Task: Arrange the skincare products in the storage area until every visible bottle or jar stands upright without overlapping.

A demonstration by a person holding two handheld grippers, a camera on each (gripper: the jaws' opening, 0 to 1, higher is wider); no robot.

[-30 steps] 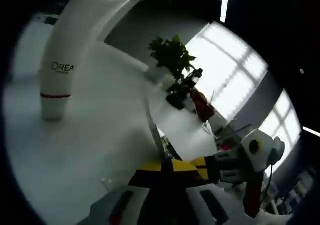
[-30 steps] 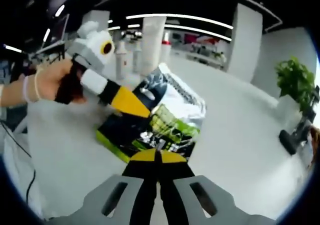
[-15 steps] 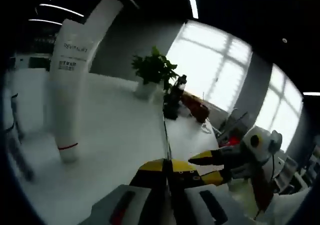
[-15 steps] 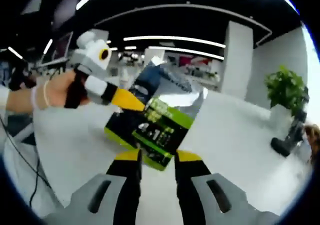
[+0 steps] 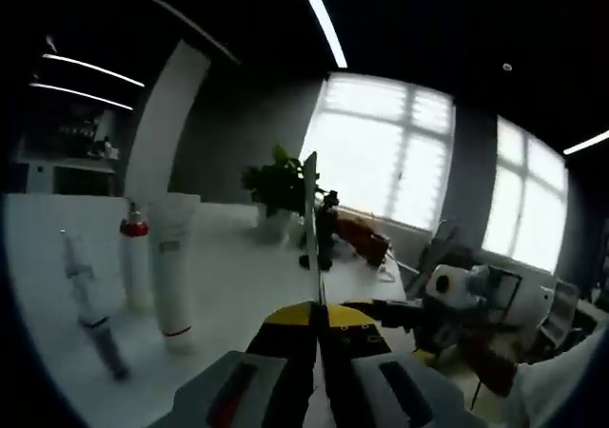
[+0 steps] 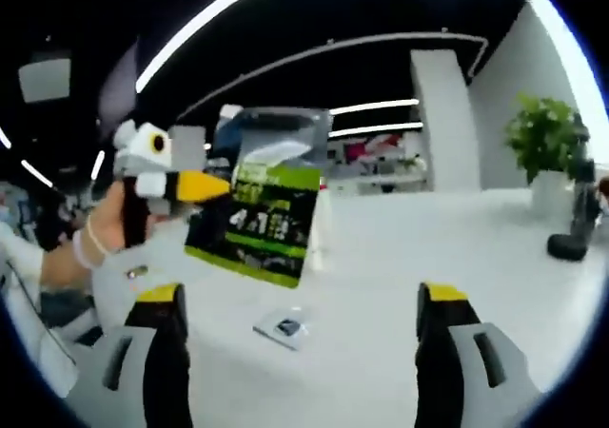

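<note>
Two views are taking in a broad white tabletop (image 5: 238, 266), the largest thing here. Above it, the flat green, black and silver foil pouch (image 6: 259, 214) is hanging upright in the air, clamped at its left edge by the left gripper (image 6: 214, 186), whose yellow-tipped jaws are pressing together on it; in the left gripper view the pouch is showing edge-on as a thin vertical sliver (image 5: 310, 219) rising from between the closed jaws of that gripper (image 5: 317, 316). The right gripper (image 6: 300, 300) is sitting below the pouch with its jaws spread wide apart, holding nothing. A white squeeze tube (image 5: 172, 264) is standing upright on its cap, just beside a slim white bottle with a red collar (image 5: 135, 257). Near them a thin clear tube (image 5: 91, 309) is leaning. A small square sachet (image 6: 285, 327) is lying flat on the table.
</note>
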